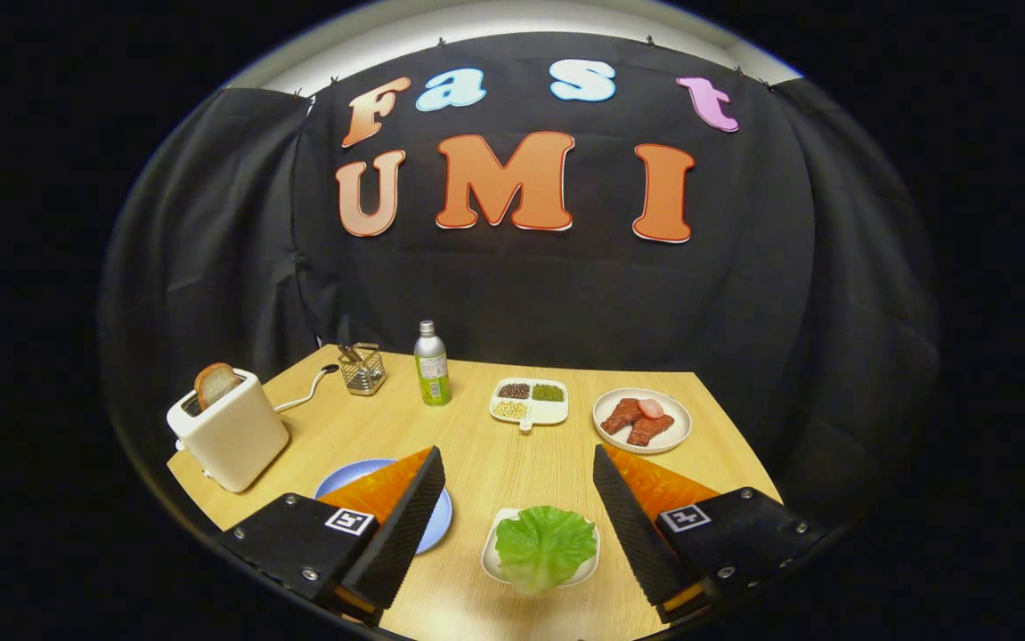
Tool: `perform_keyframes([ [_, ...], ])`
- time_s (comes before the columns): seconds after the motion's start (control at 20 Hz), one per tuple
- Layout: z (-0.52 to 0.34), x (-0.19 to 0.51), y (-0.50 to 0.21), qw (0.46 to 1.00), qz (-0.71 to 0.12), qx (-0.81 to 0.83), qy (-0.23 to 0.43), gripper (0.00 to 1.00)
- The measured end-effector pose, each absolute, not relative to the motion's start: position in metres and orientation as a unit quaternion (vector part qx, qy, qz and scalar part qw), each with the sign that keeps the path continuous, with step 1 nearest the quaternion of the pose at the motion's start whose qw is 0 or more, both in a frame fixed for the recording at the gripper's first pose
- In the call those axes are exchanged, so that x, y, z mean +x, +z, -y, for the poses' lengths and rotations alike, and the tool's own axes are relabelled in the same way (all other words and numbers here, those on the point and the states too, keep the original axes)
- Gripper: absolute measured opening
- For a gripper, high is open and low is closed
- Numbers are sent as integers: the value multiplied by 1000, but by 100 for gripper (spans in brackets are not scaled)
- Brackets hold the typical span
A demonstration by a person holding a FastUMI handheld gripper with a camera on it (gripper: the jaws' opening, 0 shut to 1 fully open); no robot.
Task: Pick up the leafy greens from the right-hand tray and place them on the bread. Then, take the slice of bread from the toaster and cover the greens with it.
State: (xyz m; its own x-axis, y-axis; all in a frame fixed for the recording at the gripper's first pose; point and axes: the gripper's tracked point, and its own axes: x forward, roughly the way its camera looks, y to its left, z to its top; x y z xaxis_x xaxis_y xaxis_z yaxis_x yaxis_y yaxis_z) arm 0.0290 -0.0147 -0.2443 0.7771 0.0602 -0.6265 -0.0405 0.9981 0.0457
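A green lettuce leaf [545, 545] lies on a small white tray [492, 556] between my two fingers, low and near me. My gripper [517, 461] is open, its fingertips above the table and wide apart, touching nothing. A blue plate [347, 474] sits behind the left finger, which hides most of it, so I cannot see what lies on it. A cream toaster [229, 430] stands at the table's left edge with a slice of browned bread [215, 384] sticking up from its slot.
Beyond the fingers are a white divided dish of beans [529, 401], a white plate with meat slices [642, 420], a green-labelled bottle [431, 364] and a wire basket [362, 368]. The toaster's cord [309, 389] trails across the wooden table [485, 463]. Black cloth walls close in behind.
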Motion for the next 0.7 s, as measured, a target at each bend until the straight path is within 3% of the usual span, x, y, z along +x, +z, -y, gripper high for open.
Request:
perform_keyframes([
  [0.7, -1, 21, -323, 869, -483, 63, 90, 100],
])
